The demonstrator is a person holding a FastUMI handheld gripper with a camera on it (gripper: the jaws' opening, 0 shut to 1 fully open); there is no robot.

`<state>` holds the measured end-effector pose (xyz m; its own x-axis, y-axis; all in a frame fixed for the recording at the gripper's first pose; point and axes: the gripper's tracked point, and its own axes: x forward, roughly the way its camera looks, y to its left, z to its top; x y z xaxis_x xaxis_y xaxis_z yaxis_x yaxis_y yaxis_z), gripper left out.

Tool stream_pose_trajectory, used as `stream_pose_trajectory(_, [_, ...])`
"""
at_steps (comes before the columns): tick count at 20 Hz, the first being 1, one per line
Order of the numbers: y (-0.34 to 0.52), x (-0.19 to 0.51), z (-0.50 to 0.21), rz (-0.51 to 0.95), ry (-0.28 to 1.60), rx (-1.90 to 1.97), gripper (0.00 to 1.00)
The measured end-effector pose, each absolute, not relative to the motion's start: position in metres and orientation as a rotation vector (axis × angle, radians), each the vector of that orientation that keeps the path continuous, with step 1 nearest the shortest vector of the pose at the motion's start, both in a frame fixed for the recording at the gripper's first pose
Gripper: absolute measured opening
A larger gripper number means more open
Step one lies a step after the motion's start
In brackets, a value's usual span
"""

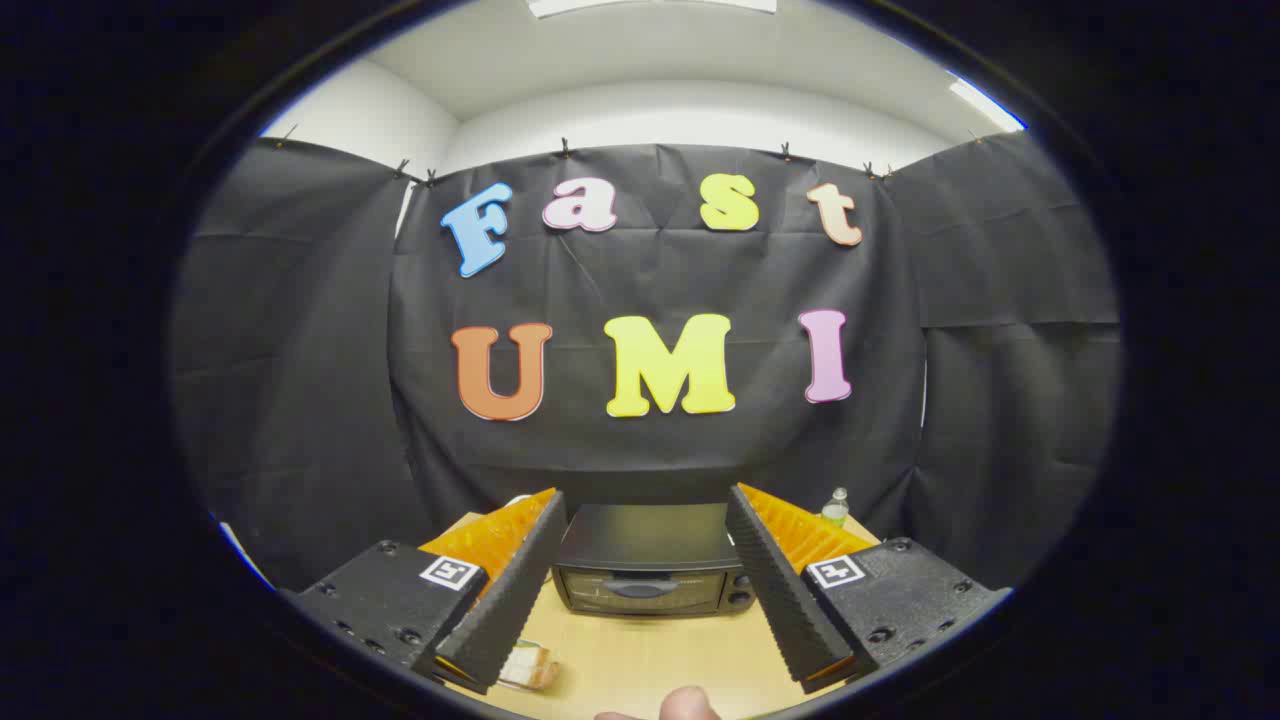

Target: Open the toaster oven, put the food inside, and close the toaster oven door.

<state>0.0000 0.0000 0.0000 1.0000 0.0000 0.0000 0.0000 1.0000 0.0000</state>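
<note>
A black toaster oven [645, 570] stands on the wooden table [650, 655], against the booth's wall, with its glass door shut and its handle across the front. My gripper [645, 500] is open and held well above the table, its two fingers spread wide to either side of the oven, nothing between them. The oven lies beyond and below the fingertips. A piece of food [528, 667], pale and brownish, lies on the table near the left finger's base, partly hidden by it.
A small clear bottle [836, 506] stands behind the right finger, beside the oven. A fingertip of a person's hand [688, 704] shows at the table's near edge. Bare tabletop lies in front of the oven.
</note>
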Motion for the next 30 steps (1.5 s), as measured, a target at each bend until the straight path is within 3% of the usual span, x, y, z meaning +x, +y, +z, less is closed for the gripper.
stream_pose_trajectory(20, [-0.008, -0.005, -0.009, -0.008, 0.031, 0.02, 1.0])
stream_pose_trajectory(30, [-0.017, 0.033, -0.042, -0.025, 0.116, 0.055, 1.0])
